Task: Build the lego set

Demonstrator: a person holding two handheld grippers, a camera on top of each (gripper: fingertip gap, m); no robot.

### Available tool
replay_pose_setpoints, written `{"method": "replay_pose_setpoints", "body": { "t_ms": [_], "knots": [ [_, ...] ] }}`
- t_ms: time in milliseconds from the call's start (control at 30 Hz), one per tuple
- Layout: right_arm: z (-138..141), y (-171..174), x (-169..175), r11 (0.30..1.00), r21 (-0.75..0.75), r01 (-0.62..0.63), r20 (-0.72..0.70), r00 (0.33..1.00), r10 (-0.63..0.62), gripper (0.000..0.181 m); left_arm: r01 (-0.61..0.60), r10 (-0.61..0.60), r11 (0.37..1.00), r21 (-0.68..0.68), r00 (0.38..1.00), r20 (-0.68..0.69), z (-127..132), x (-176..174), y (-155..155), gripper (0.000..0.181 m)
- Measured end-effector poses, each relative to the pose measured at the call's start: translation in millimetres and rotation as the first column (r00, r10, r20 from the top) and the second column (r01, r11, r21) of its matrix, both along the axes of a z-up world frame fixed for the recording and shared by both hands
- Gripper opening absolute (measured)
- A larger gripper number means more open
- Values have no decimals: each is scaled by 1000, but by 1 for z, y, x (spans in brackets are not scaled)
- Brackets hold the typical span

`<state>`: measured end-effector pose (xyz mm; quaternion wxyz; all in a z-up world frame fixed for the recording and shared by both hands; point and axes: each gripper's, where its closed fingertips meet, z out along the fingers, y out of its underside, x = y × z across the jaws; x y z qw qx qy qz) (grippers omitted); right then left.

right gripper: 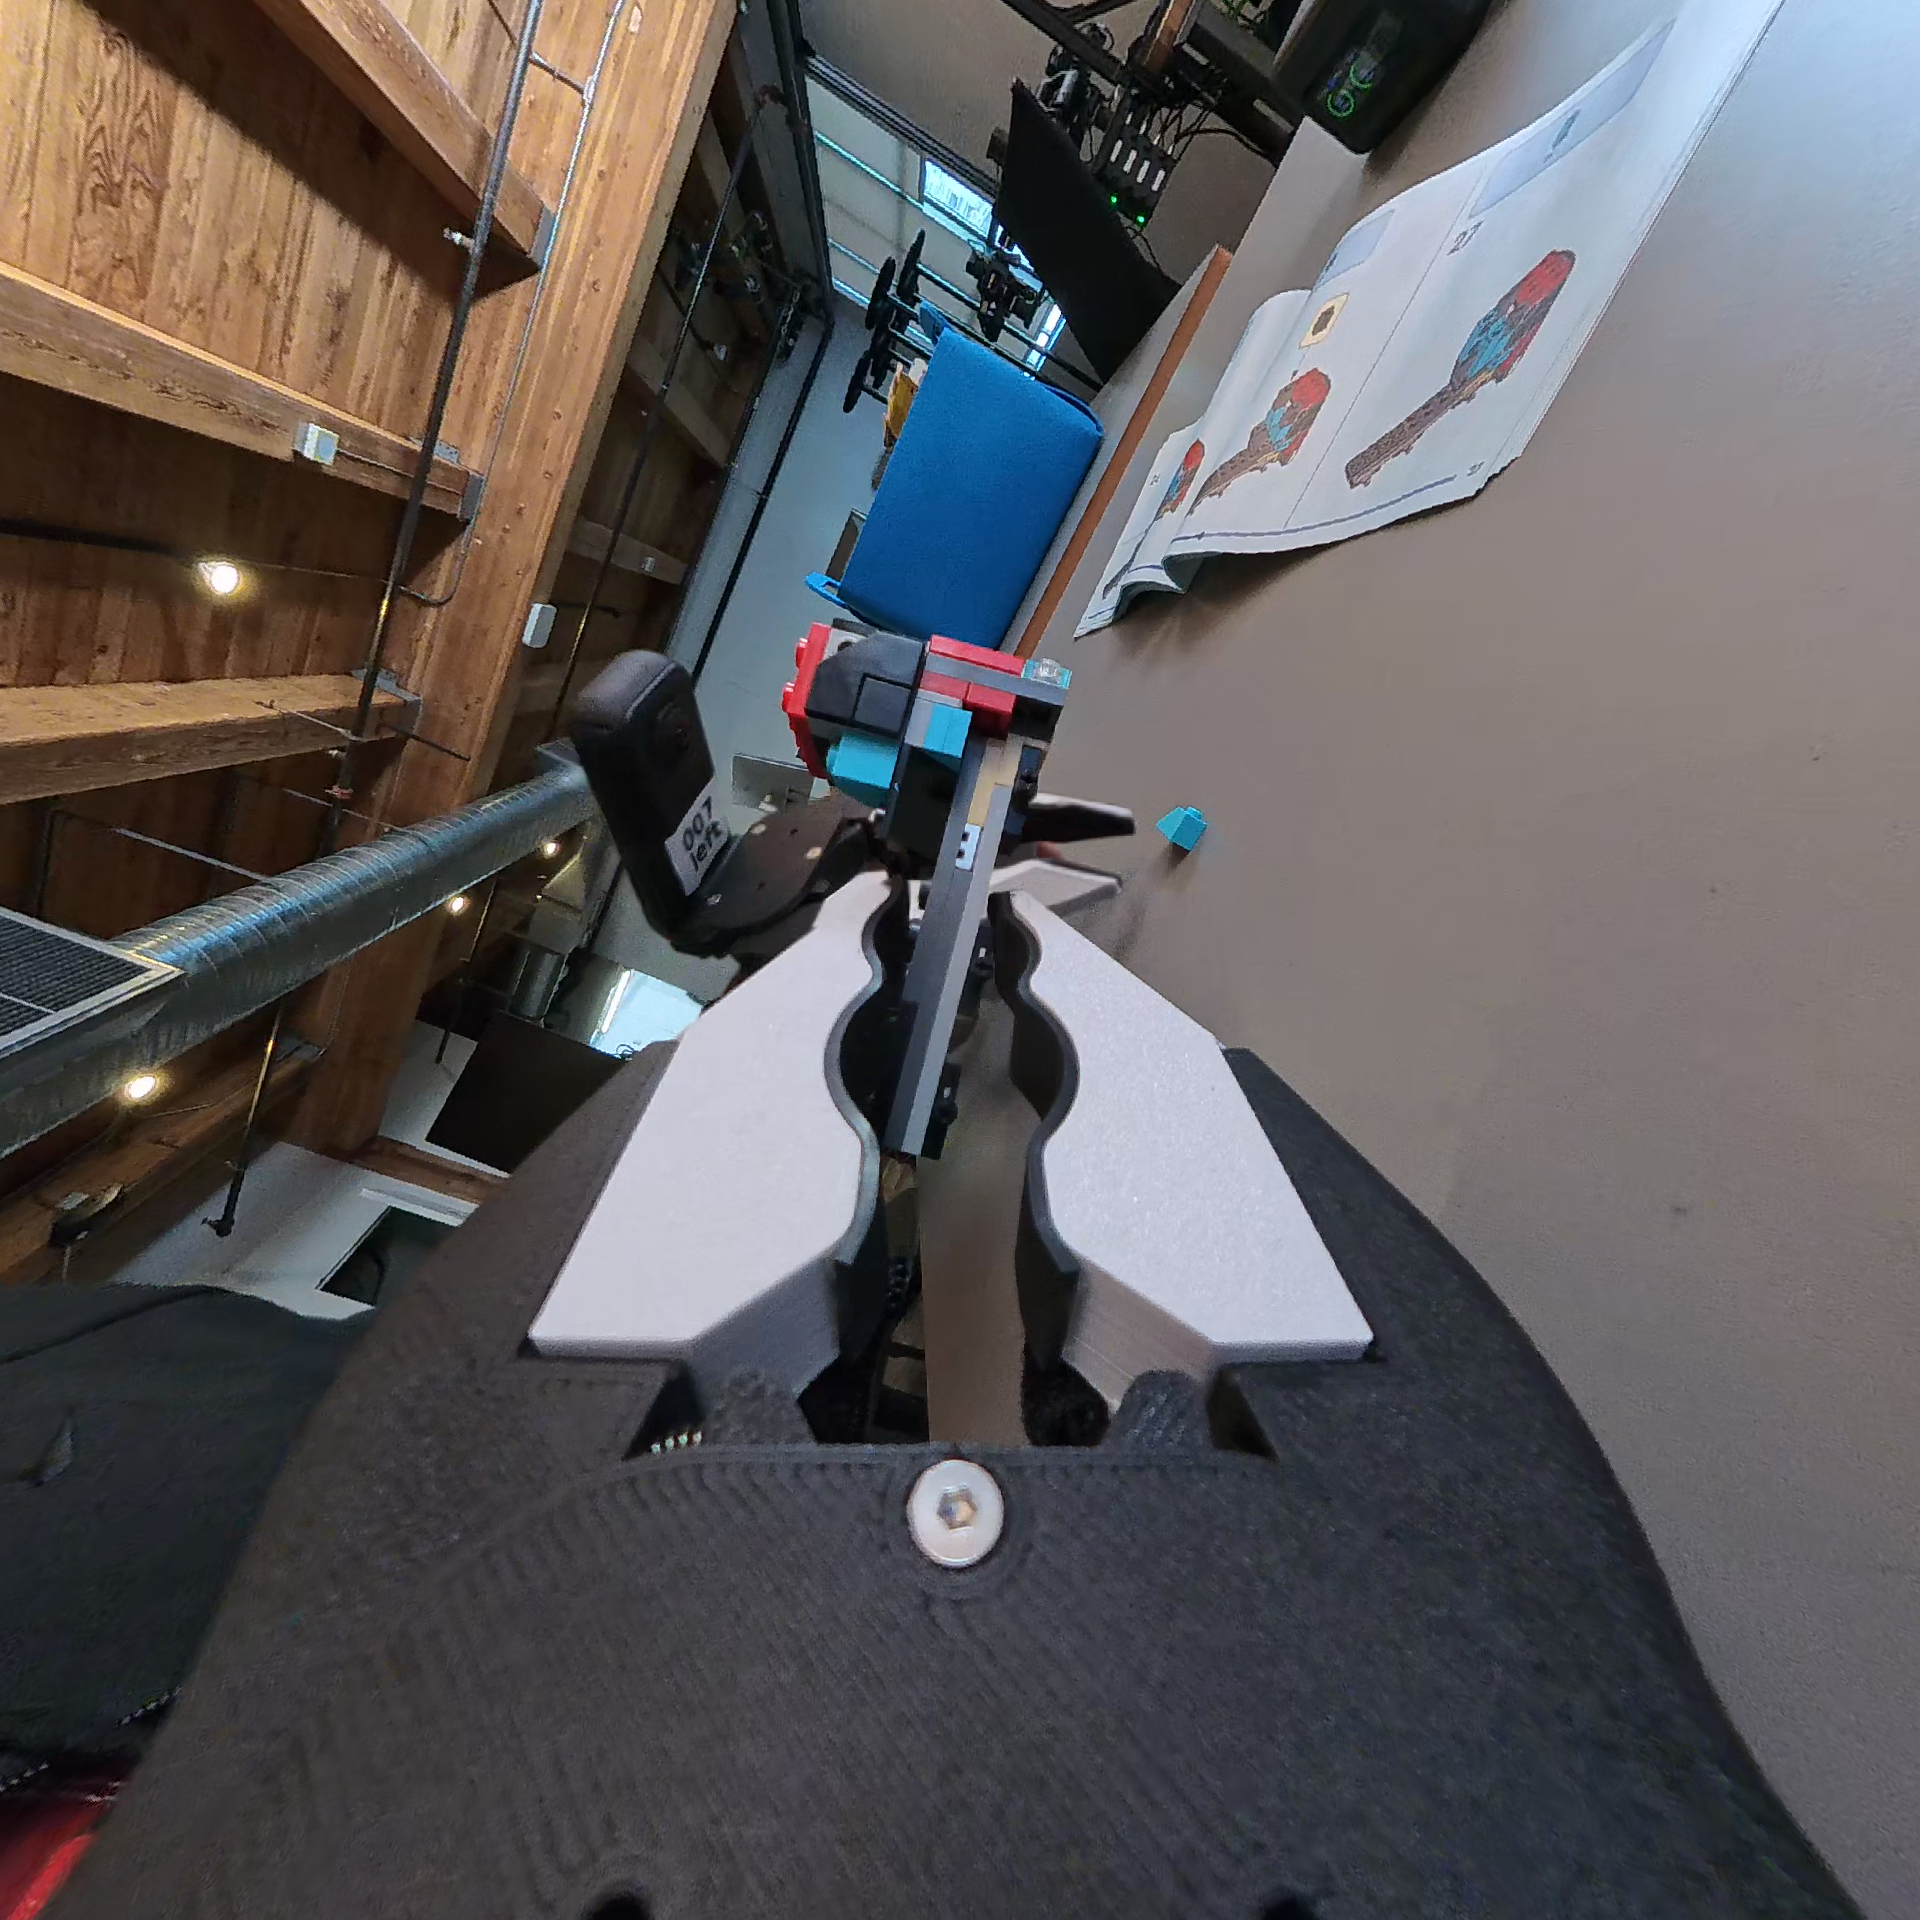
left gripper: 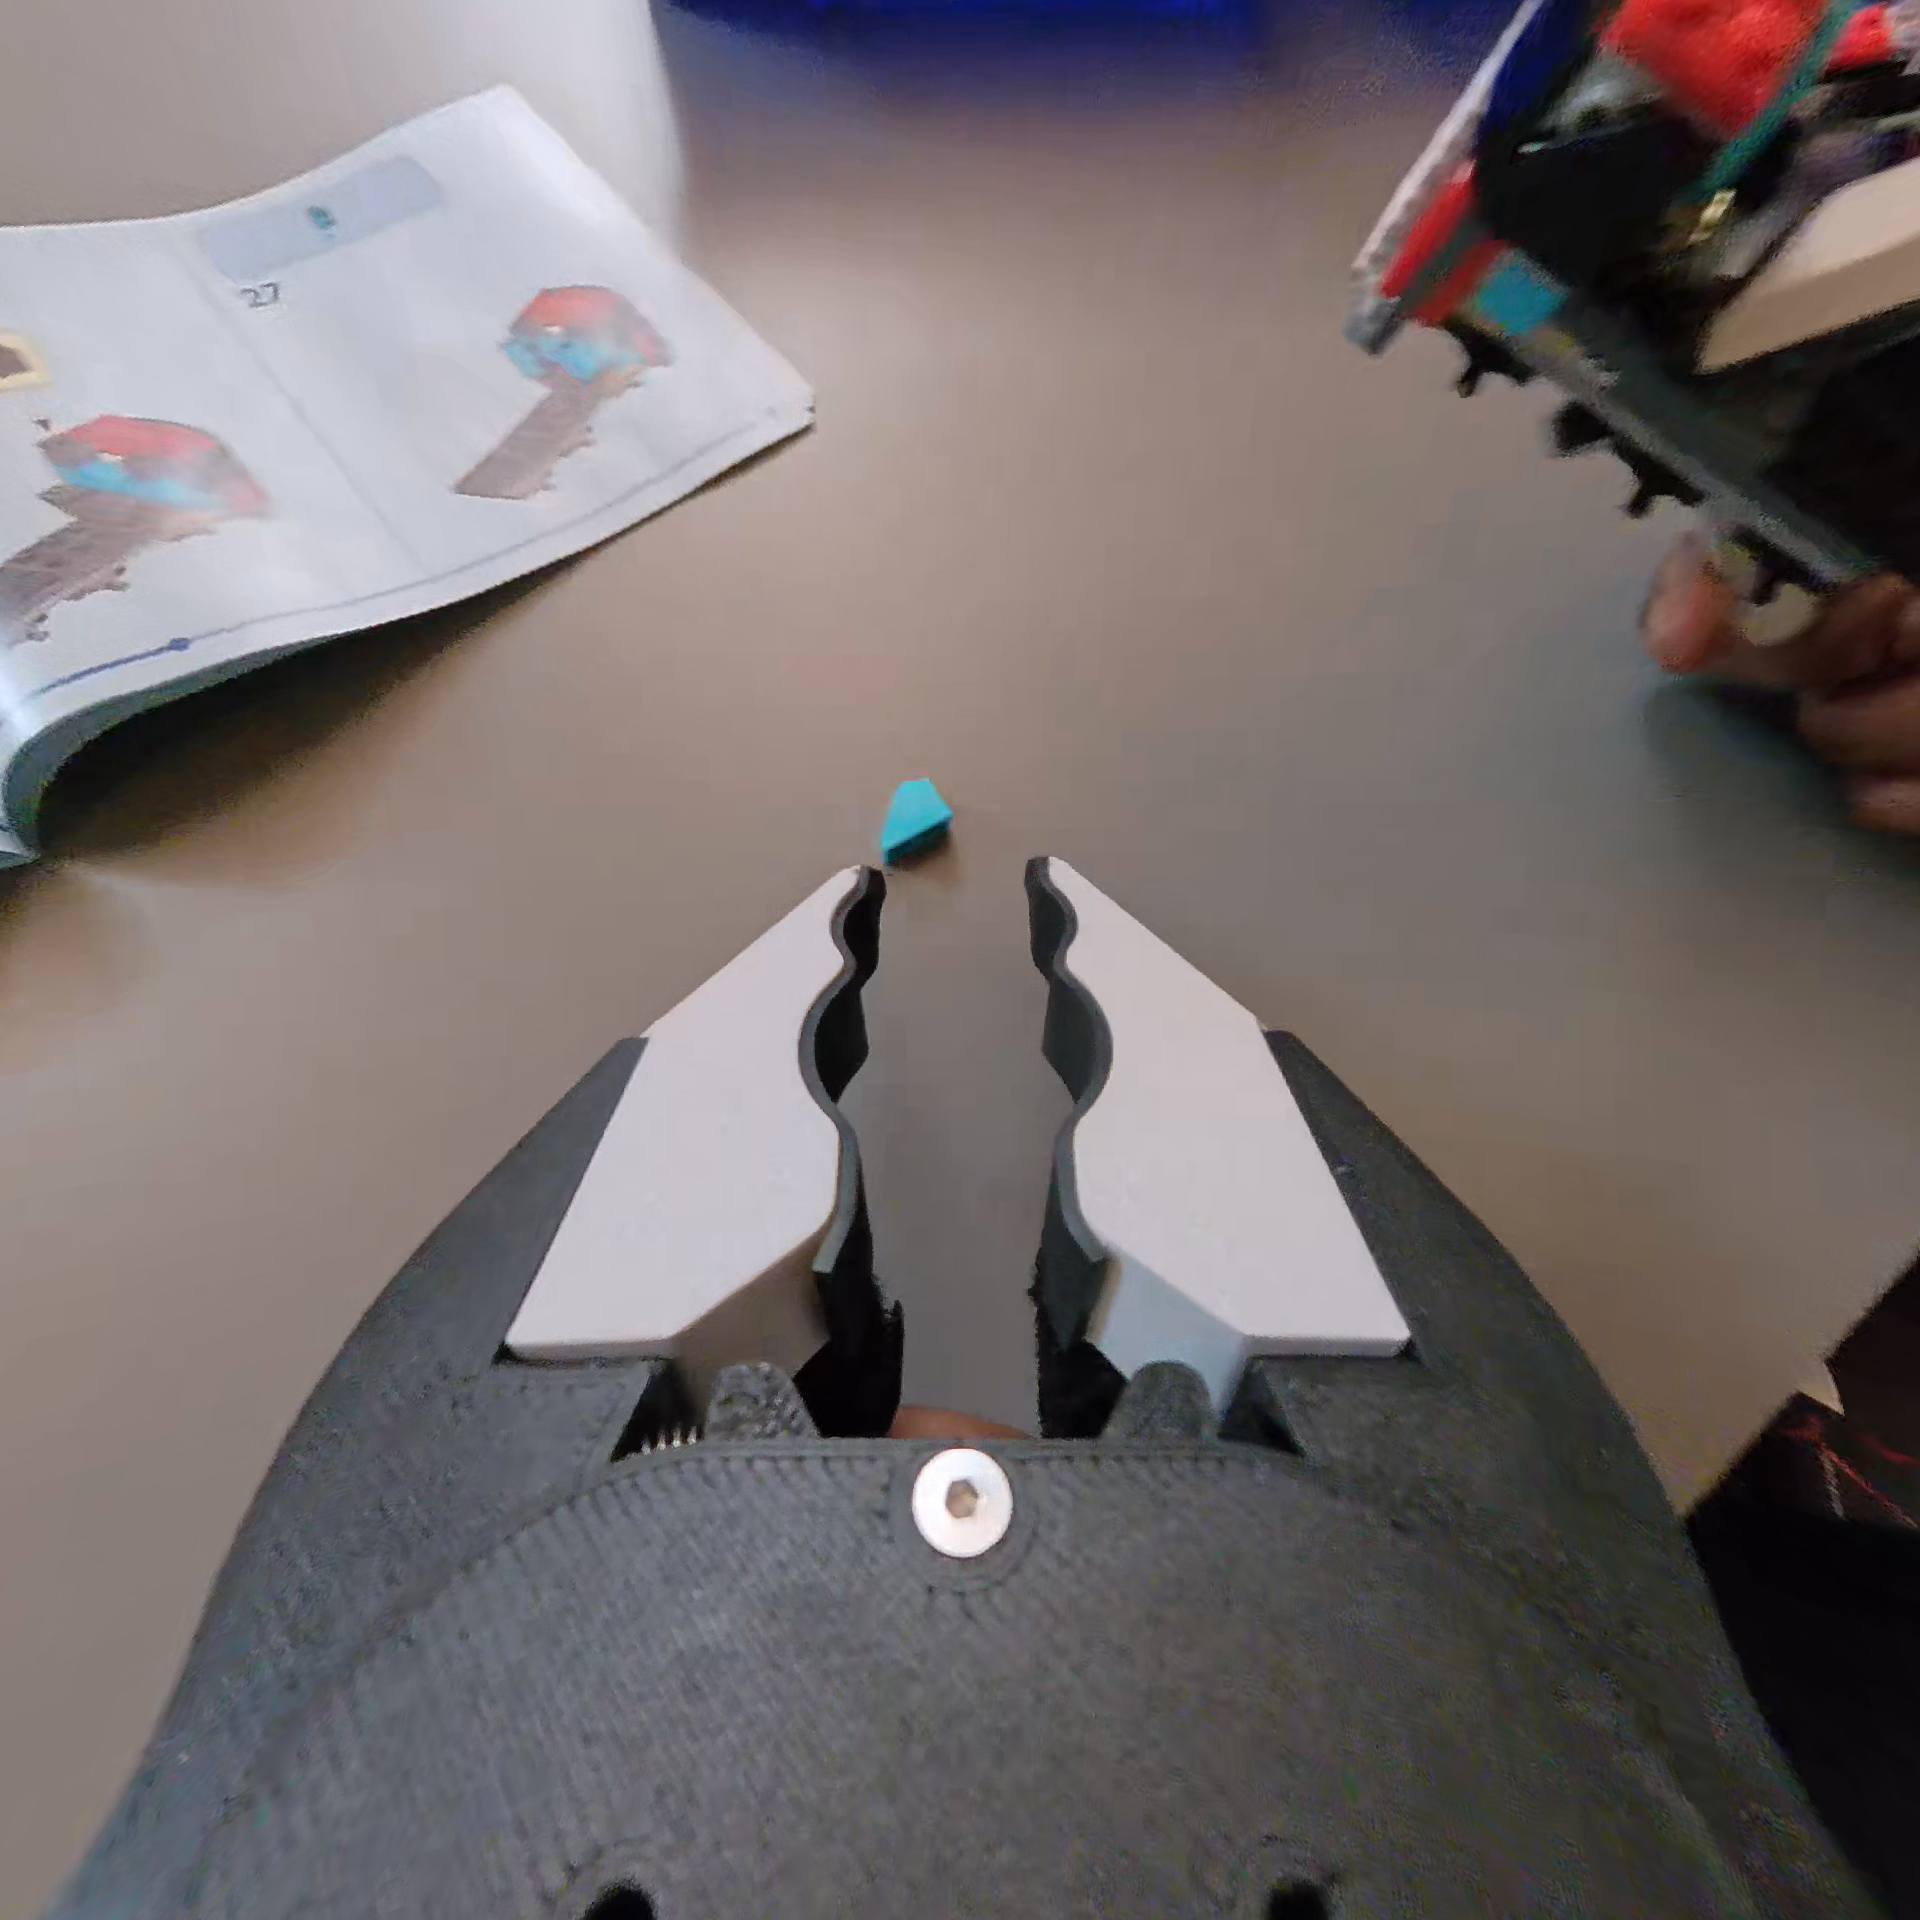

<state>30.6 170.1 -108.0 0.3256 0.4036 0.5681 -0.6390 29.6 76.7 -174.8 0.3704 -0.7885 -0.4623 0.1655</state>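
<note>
Far left on the brown table [left gripper: 1143, 436]: instruction booklet [left gripper: 343, 405] lying open, a curled page edge lifted at the near side. Pictures show the red-and-teal build on a long brown base.

Centre: small teal slope piece [left gripper: 914, 821] loose on the table, just ahead of my left gripper [left gripper: 956, 868]. Fingers are spread with nothing between them; the piece sits off the left fingertip [left gripper: 857, 883], not centred in the gap.

Right: my right gripper [right gripper: 945, 904] grips the partial lego build [right gripper: 935, 748] by its long dark grey plate, edge-on between the fingers, lifted clear of the table. The red, black and teal head of the build overhangs well past the fingertips. In the left wrist view the build [left gripper: 1621, 239] appears blurred at the upper right, with a hand [left gripper: 1808, 665] below it.

Risks, as I judge them:
- The slope piece is tiny and has a slanted face. If I close off-centre, the left fingertip is likely to nudge it away or squirt it out sideways.
- The scalloped pads give little flat contact at the tips; the piece could twist in the grip and arrive at the wrong angle for its studs.
- The build is held by a thin plate with a heavy end outboard. Pressing a piece on could lever it in the grip or pop bricks loose.
</note>
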Motion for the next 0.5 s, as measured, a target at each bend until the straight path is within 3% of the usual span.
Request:
{"method": "replay_pose_setpoints", "body": {
  "t_ms": [267, 500],
  "knots": [
    [0, 0, 0, 1000, -2, 0, 2, 1000, 0, 13, -28, 27, 999, -44, 1000, -8, -3, -21, 2, 28],
    [0, 1, -1, 1000, -8, -2, 8, 1000, 2, 13, -32, 30, 994, -102, 999, -23, -8, -17, 3, 19]
  ]
}}
